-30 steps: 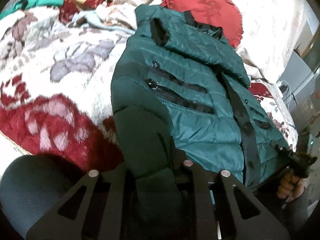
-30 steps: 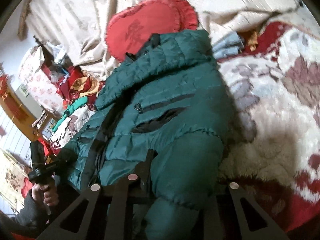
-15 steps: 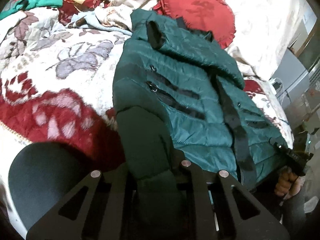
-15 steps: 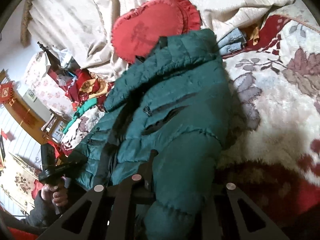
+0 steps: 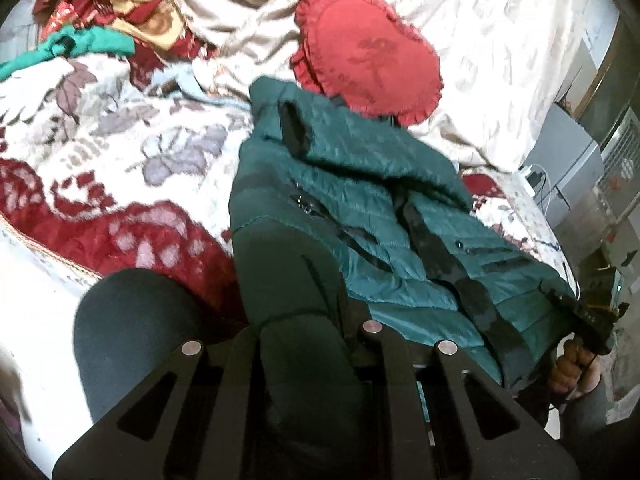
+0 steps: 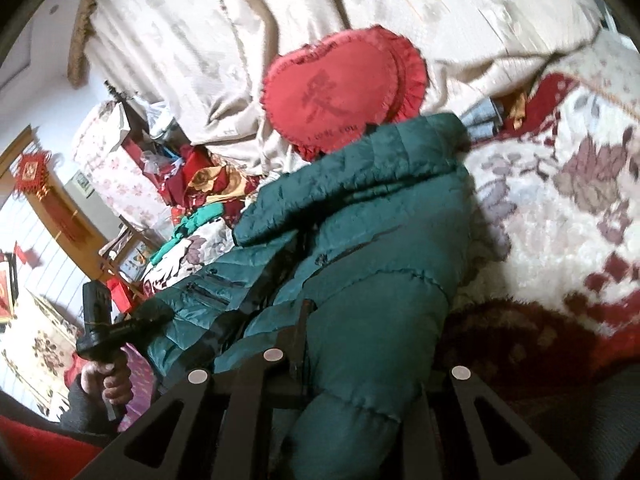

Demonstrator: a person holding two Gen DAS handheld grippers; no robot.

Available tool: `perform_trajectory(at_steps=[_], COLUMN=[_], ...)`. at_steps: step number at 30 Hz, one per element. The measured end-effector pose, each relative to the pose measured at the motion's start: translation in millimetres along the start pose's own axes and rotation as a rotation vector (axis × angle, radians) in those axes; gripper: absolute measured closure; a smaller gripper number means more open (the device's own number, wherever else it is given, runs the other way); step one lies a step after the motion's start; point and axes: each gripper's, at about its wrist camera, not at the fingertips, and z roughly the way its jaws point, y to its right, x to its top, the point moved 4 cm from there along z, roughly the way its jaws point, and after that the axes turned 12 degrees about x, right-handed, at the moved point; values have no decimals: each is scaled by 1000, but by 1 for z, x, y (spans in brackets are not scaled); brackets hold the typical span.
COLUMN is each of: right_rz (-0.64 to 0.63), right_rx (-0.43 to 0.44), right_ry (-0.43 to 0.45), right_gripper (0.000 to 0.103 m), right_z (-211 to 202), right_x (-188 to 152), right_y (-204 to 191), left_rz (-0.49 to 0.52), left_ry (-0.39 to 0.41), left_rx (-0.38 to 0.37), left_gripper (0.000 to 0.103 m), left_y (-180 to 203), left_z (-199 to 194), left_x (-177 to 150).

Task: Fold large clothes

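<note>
I have the left gripper [image 5: 304, 360] closed on one sleeve of the green puffer jacket [image 5: 360, 208], and the right gripper [image 6: 352, 376] closed on the other sleeve. The jacket lies front-up on the floral blanket [image 5: 120, 152], zip placket running down its middle, with its hood end touching the red heart-shaped cushion [image 6: 340, 88]. Each wrist view shows the opposite gripper low at the jacket's far edge, held in a hand [image 6: 108, 384].
</note>
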Motion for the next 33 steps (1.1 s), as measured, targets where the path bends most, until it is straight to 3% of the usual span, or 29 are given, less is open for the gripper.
perform_trajectory(at_steps=[11,22,29,33], right_rz=[-81,-218,-203,-177], right_rx=[0,12,23,13], right_ry=[33,52,78,100], right_gripper=[91,91,91,91], right_z=[-32,-61,-58,-49], right_x=[4,3,18,30], right_y=[-33,-74,-71,-64], left_rz=[46,-12,-144,-188], left_ry=[91,162,158,198], left_rx=[16,-52,-73,-62], left_gripper=[93,93,93,93], left_y=[10,3,-3,-2], left_z=[-49,-89,-77,-68], left_x=[-5,-2,23,43])
